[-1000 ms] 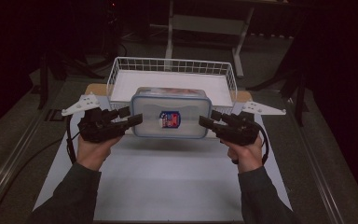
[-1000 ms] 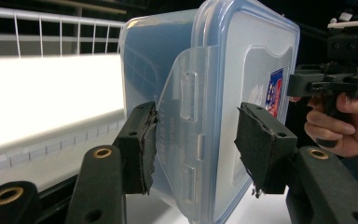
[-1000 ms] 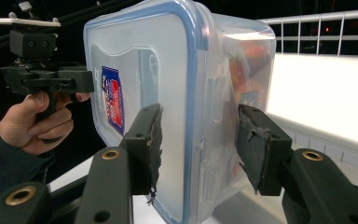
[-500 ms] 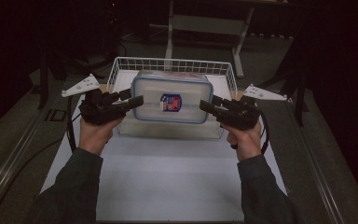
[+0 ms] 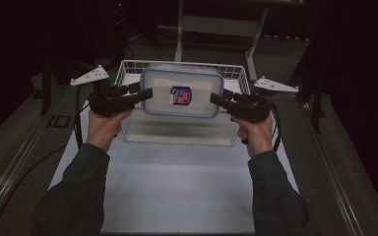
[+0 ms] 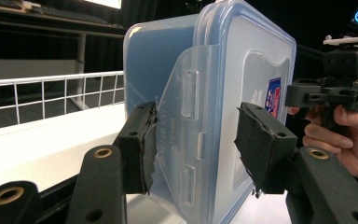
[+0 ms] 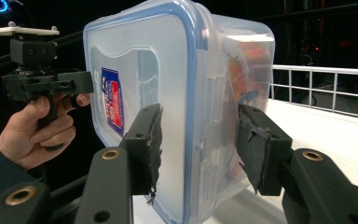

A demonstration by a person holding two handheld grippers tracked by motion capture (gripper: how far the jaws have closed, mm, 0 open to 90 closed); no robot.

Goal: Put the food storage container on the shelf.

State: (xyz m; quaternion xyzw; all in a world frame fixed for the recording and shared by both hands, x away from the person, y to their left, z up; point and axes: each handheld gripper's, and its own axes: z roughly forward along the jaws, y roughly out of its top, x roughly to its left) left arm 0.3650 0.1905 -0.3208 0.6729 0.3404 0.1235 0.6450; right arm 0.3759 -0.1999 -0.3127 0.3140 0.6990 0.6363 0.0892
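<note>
Together, two grippers hold a plastic box in the air over a wire basket.

Largest is the table (image 5: 177, 196) with its white top, and at its far end sits the white wire basket (image 5: 128, 73). Above the basket hangs the clear plastic box (image 5: 181, 92) with a blue-edged lid, which carries a small red and blue sticker (image 5: 180, 95). The left gripper (image 5: 146, 93) is clamped on the box's left end, its pads (image 6: 144, 149) pressed either side of the latch flap. The right gripper (image 5: 215, 100) is clamped on the right end, its pads (image 7: 149, 149) squeezing the lid face and the box's underside. Both hands (image 5: 103, 125) reach in from the near side.
</note>
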